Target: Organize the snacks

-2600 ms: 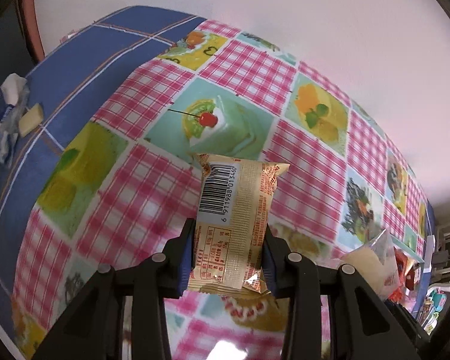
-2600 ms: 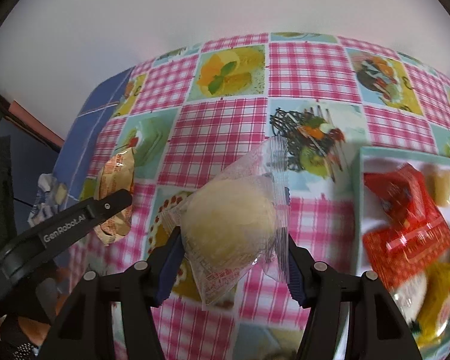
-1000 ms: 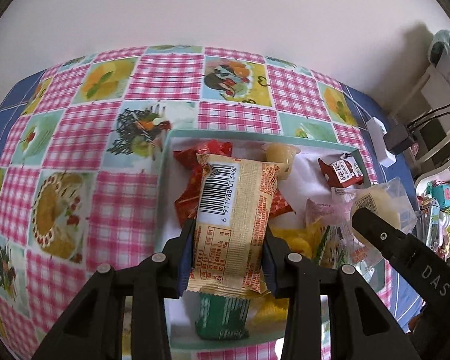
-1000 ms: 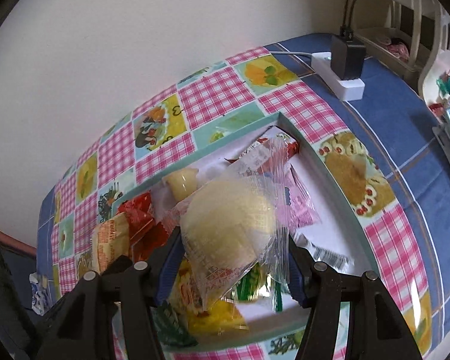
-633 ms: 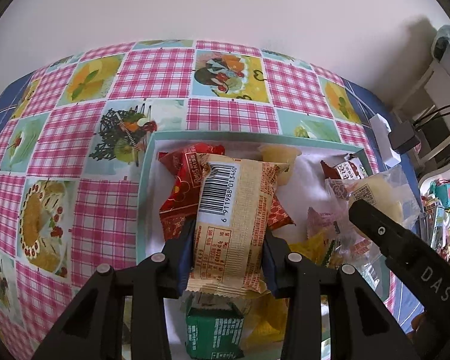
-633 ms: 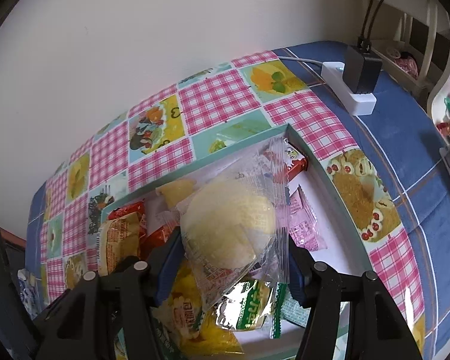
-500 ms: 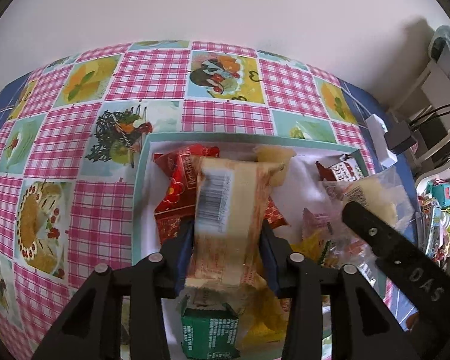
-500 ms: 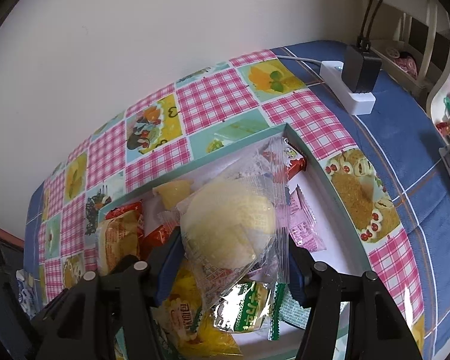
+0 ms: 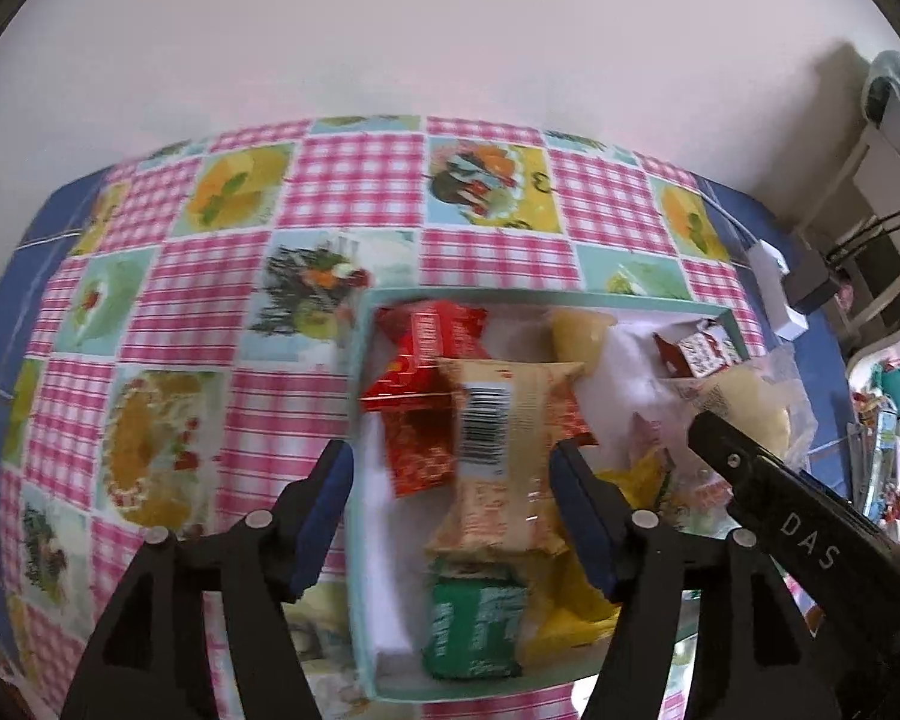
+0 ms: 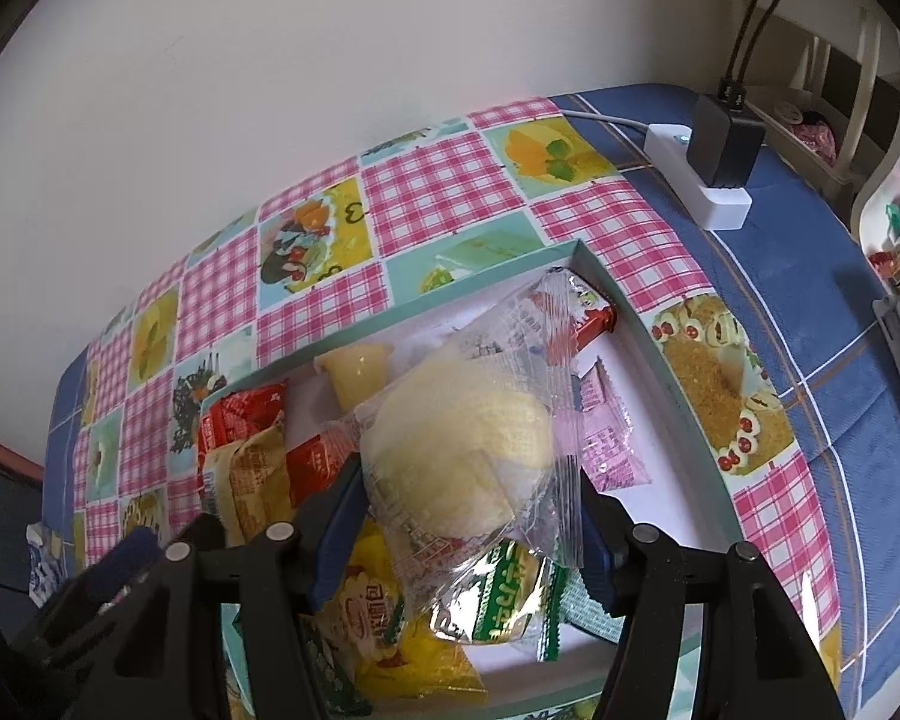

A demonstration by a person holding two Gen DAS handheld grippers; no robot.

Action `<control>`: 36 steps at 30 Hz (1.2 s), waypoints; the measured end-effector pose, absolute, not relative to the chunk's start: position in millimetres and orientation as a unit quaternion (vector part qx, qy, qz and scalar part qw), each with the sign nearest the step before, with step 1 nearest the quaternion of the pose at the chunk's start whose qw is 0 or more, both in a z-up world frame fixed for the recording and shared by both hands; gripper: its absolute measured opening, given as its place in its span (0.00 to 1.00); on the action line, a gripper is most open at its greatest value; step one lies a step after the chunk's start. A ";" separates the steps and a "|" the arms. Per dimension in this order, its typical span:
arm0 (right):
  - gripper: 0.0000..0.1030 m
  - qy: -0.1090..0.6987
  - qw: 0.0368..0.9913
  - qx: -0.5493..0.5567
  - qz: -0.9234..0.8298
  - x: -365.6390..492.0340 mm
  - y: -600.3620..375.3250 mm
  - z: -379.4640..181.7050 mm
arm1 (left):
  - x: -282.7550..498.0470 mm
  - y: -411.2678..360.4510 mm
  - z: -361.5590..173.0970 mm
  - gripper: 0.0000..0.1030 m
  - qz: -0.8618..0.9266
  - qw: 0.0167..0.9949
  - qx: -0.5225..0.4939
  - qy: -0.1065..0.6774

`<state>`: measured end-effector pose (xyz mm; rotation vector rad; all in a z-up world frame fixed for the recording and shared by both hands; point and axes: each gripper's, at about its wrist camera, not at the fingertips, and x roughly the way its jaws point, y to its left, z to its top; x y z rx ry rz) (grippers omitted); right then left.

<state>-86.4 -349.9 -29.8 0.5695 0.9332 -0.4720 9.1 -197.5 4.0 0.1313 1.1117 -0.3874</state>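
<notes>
In the left wrist view, the tan snack packet (image 9: pixel 506 456) with a barcode lies in the tray (image 9: pixel 359 420), between the fingers of the left gripper (image 9: pixel 450 510) and over a red packet (image 9: pixel 417 402) and a green packet (image 9: pixel 474 627). The jaws stand spread wide: the right finger sits just beside the packet's edge, the left one is well apart from it, and nothing is pinched. The packet is blurred, long and crinkled, its barcode end pointing away from the camera. The right gripper (image 9: pixel 750 468) enters from the right side, with the bagged bun beyond its black finger. In the right wrist view, the bagged bun (image 10: pixel 462 456), a pale yellow round in a clear printed wrapper, is held above the tray (image 10: pixel 666 384), and the right gripper (image 10: pixel 468 534) is pressed against both of its sides, pinching it. Below it in the tray lie a yellow packet (image 10: pixel 390 630), a green and silver packet (image 10: pixel 504 600), a pink packet (image 10: pixel 612 444) and a small jelly cup (image 10: pixel 354 372). The tan snack packet (image 10: pixel 246 480) rests at the tray's left end beside red packets. The tray stands on a pink checked tablecloth (image 10: pixel 438 192).
</notes>
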 end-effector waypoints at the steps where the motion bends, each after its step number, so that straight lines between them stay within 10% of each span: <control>1: 0.65 0.442 0.827 0.267 -0.220 -86.6 -348.0 -30.3 | 9.1 -193.0 5.0 0.69 -0.175 0.833 0.063 0.521; 14: 0.97 0.436 0.847 0.226 -0.206 -98.5 -311.6 -19.3 | 8.1 -131.7 1.7 0.96 -0.109 0.851 0.031 0.513; 36: 1.00 0.438 0.855 0.203 -0.191 -163.2 -242.9 -19.2 | -59.0 -73.9 8.6 0.98 -0.009 0.858 0.086 0.506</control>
